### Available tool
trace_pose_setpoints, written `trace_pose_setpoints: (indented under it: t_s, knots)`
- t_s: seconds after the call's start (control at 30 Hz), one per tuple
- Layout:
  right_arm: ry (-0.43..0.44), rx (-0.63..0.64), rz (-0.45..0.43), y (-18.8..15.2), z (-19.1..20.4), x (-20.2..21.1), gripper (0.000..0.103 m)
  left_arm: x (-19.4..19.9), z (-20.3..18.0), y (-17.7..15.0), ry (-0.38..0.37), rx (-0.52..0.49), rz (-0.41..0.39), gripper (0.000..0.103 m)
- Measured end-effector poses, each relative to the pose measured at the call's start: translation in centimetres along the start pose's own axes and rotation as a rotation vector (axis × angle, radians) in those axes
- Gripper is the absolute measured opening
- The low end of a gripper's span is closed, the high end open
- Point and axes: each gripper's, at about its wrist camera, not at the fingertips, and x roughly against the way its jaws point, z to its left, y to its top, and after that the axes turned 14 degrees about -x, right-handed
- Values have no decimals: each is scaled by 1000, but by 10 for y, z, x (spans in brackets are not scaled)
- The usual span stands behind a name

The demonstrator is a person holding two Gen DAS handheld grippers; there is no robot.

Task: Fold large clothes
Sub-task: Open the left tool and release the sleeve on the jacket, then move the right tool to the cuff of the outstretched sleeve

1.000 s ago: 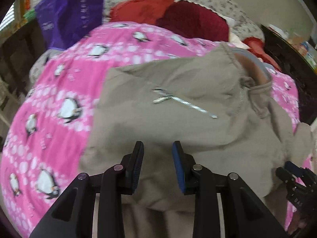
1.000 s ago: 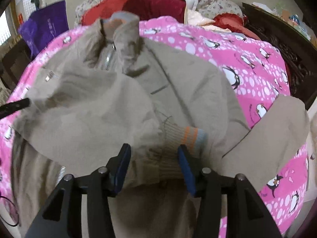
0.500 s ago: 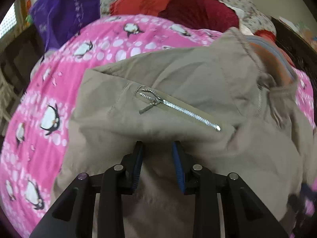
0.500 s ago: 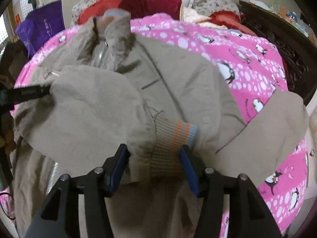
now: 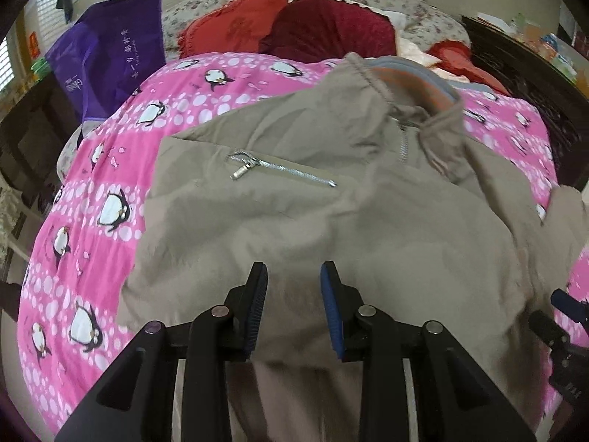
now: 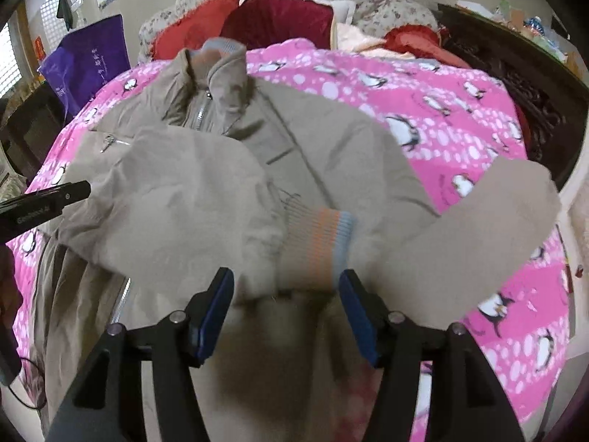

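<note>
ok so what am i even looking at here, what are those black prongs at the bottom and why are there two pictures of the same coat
Those black prongs are hand-held claws: a person holds one in each hand, and there is no robot arm. Each claw carries a wide-angle camera that looks forward along its two fingers, so you get two views of one scene. One picture comes from the left claw, the other from the right claw.

Both look down at a beige jacket spread on a pink penguin blanket on a bed, with red pillows at the far end. One sleeve is folded across the jacket's front, and its striped cuff lies just ahead of the right claw.

Both claws have their blue-padded fingers apart. Neither seems to be gripping the cloth.
</note>
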Motion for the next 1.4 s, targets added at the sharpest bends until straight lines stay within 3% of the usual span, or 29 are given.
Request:
trace_pose_setpoints:
  t_s: [0.13, 0.23, 0.33, 0.5, 0.7, 0.93, 1.23, 1.4]
  knots:
    - [-1, -54, -24, -16, -35, 27, 64, 13, -3, -12, -37, -11, -11, 18]
    - [-63, -147, -34, -23, -87, 38, 66, 10, -2, -19, -33, -18, 9, 18]
    - [-150, -241, -31, -22, -133, 35, 66, 4, 2, -21, -31, 1, 32, 18]
    - [-158, -358, -51, -10, -177, 29, 66, 7, -1, -22, -52, 25, 21, 18]
    - [-161, -428, -25, 5, -192, 11, 66, 6, -15, -17, -59, -17, 25, 18]
    - [-140, -339, -11, 0, -162, 4, 66, 0, -26, -13, -68, -30, 33, 18]
    - [-156, -314, -41, 18, -156, 5, 66, -5, -32, -13, -71, -40, 35, 18]
    - [-149, -396, -95, 38, -183, 11, 66, -8, -25, -15, -85, -21, 35, 18]
